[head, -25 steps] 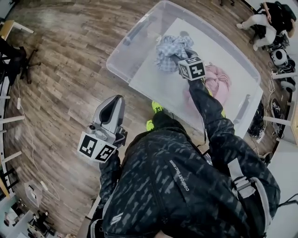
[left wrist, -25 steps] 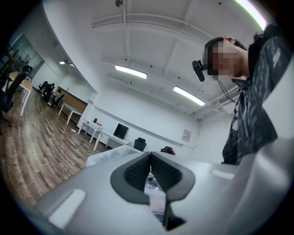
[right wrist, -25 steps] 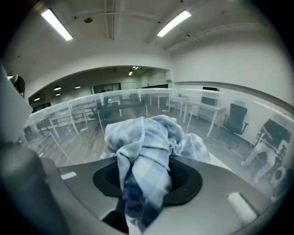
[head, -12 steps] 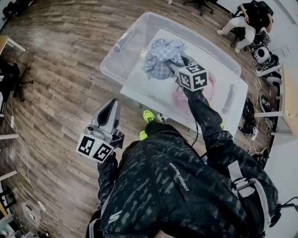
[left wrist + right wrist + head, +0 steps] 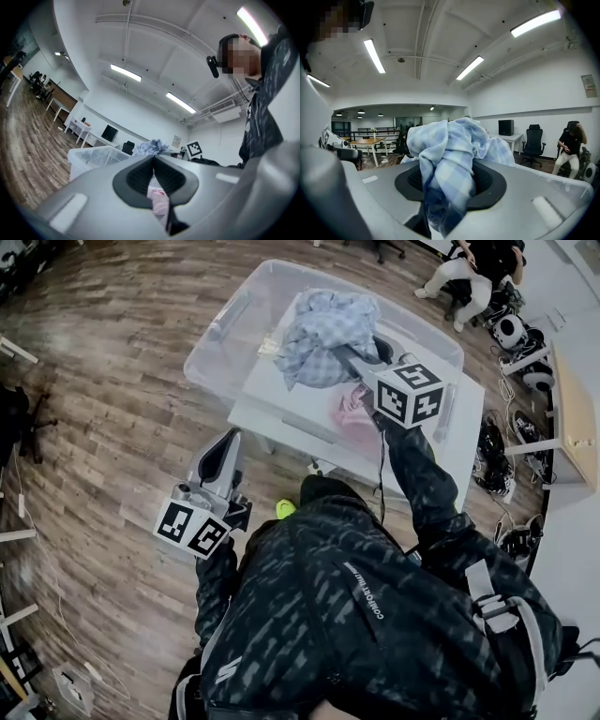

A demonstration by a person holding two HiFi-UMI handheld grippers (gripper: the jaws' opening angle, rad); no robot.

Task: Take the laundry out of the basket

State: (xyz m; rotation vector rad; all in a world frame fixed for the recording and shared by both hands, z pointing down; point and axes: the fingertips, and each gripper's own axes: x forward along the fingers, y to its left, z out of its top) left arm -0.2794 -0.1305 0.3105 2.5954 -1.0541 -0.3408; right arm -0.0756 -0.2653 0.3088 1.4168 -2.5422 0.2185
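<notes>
Got the right claw (image 5: 449,180) clamped partway closed on a blue checked cloth (image 5: 323,329), with fabric bunched between the pads and spilling over both jaws. Holding that cloth up in the air above the clear basket (image 5: 217,329). Got the left claw (image 5: 153,158) parked off to the side over the wooden floor (image 5: 103,427), tips pressed together and gripping nothing. Can spot a pink garment (image 5: 349,413) just beside the right claw's marker cube (image 5: 410,395), near the white surface (image 5: 281,413). No telling whether in the basket or on the surface, though. Compared with a second back: hauled the cloth up from low inside the basket, brought the marker cube higher and nearer the head camera, covered more of the pink garment with it, and left the left claw pretty much where it was.
</notes>
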